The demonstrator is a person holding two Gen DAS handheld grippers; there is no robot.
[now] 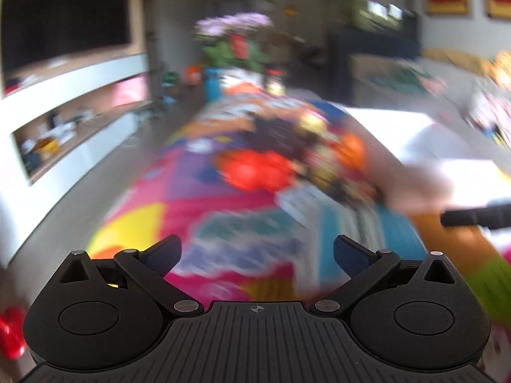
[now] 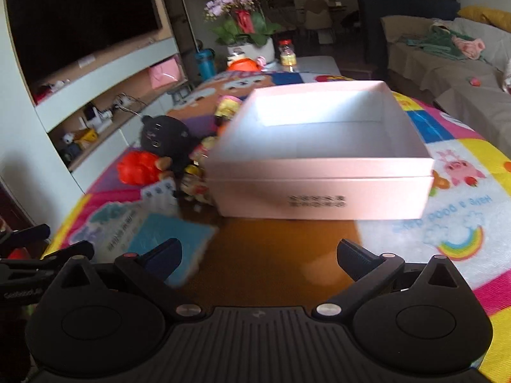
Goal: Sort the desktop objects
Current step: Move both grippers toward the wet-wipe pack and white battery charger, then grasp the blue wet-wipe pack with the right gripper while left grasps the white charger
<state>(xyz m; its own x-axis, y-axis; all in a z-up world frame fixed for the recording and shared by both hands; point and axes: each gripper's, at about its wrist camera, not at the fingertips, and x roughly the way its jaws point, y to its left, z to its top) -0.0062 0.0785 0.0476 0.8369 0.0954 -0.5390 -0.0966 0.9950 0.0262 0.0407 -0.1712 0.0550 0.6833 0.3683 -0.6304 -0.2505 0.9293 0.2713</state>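
Bright patchwork cloth (image 2: pixel 460 198) covers the desk (image 2: pixel 271 249). At left a red toy (image 2: pixel 139 167) and black plush (image 2: pixel 166 137) lie clustered just beside the open, empty pink box (image 2: pixel 319 191). Left gripper (image 1: pixel 257 252) and right gripper (image 2: pixel 258 255) both show fingers spread wide, holding nothing.

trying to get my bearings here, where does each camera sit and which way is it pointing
Left wrist: rides on the left gripper, looking along its open fingers down a blurred colourful tablecloth toward a red toy; the other gripper's black tip shows at right.
Right wrist: rides on the right gripper, facing the empty pink box across the table; its open fingers show, with the left gripper's black parts at far left.
Shared: red toy, flower pot, TV.
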